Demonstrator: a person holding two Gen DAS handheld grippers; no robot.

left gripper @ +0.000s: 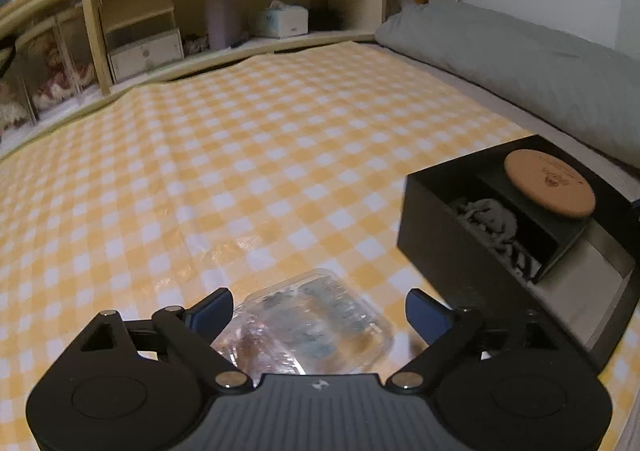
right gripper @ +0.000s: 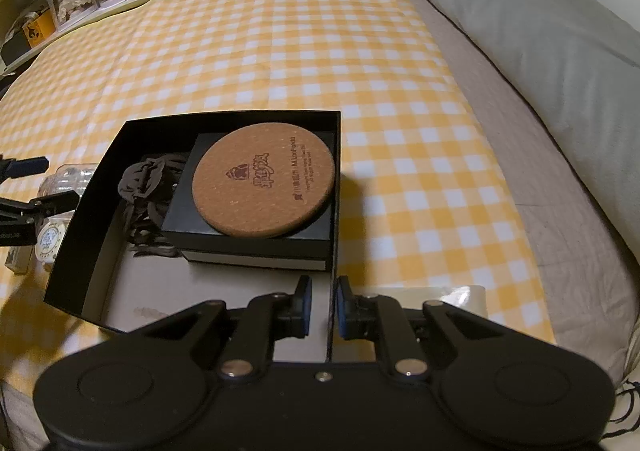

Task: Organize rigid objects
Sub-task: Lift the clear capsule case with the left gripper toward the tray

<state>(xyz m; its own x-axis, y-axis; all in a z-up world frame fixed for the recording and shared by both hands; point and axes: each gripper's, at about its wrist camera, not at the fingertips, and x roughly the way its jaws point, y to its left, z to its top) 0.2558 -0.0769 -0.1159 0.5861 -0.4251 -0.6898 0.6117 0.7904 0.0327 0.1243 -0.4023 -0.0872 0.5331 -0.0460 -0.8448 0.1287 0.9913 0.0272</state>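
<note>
The left gripper (left gripper: pixel 320 309) hangs spread wide over a clear case (left gripper: pixel 308 325) lying on the checked cloth (left gripper: pixel 240 155), just left of the black box (left gripper: pixel 448 247); its fingers flank the case without touching it. The right gripper (right gripper: pixel 323 307) is pressed together on the box's near right wall, steadying it. Inside, a cork disc (right gripper: pixel 264 181) sits on a smaller dark box (right gripper: pixel 256 247), with a dark tangle (right gripper: pixel 146 187) to its left and bare floor near the front. To do this step well, lower the left gripper squarely, so the pads meet the case's flat sides low down. Clear plastic probably slips, so close firmly but gently. Lift straight up, clear the box's left wall, and aim for the bare floor, while the right holds firm.
</note>
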